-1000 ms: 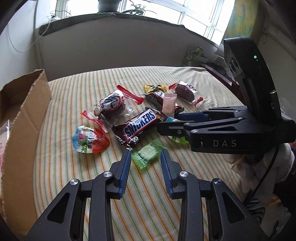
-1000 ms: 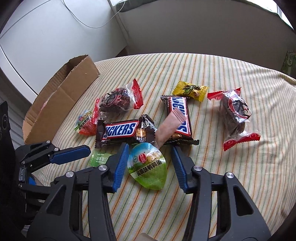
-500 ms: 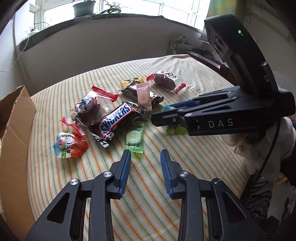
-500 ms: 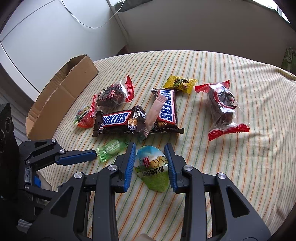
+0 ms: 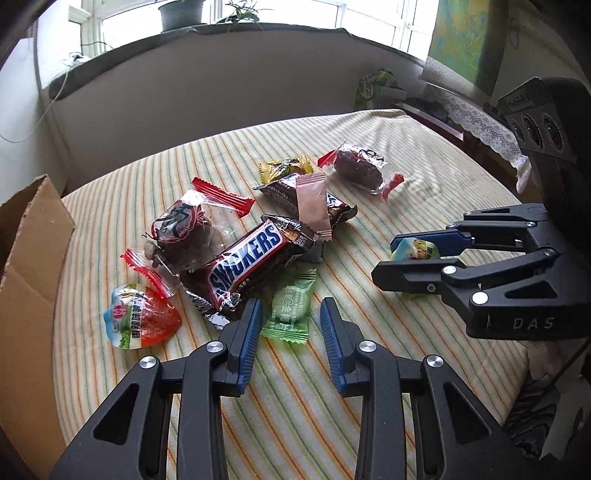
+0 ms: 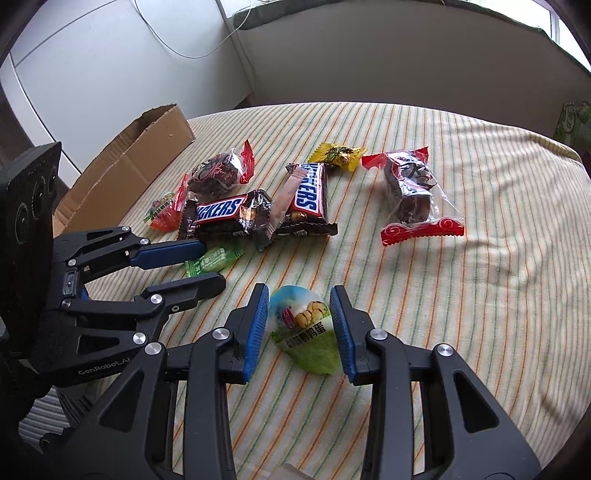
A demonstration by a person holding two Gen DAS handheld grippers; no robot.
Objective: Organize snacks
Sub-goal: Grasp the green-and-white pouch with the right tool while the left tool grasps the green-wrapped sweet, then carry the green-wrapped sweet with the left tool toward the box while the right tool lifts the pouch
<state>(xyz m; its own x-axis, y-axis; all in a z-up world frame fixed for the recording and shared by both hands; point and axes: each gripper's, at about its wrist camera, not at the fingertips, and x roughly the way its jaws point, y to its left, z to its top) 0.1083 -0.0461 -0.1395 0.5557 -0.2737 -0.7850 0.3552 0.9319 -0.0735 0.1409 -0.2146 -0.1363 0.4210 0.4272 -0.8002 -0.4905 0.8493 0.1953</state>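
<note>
Jaws of my right gripper (image 6: 299, 295) have just eased wider and stand apart, pads not pressing. The cardboard box (image 6: 122, 173) waits at ten o'clock. The green egg packet (image 6: 303, 325) lies between them, so I'd centre, close firmly and lift. My left gripper (image 5: 290, 306) has its jaws apart, with the green candy (image 5: 288, 317) at twelve o'clock.

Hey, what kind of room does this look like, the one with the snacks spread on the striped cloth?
Probably a room in a home, perhaps a bedroom or living room. The striped cloth looks like a sheet over a soft surface, potted plants stand on the window ledge, and a lace-edged cloth covers furniture alongside.
</note>
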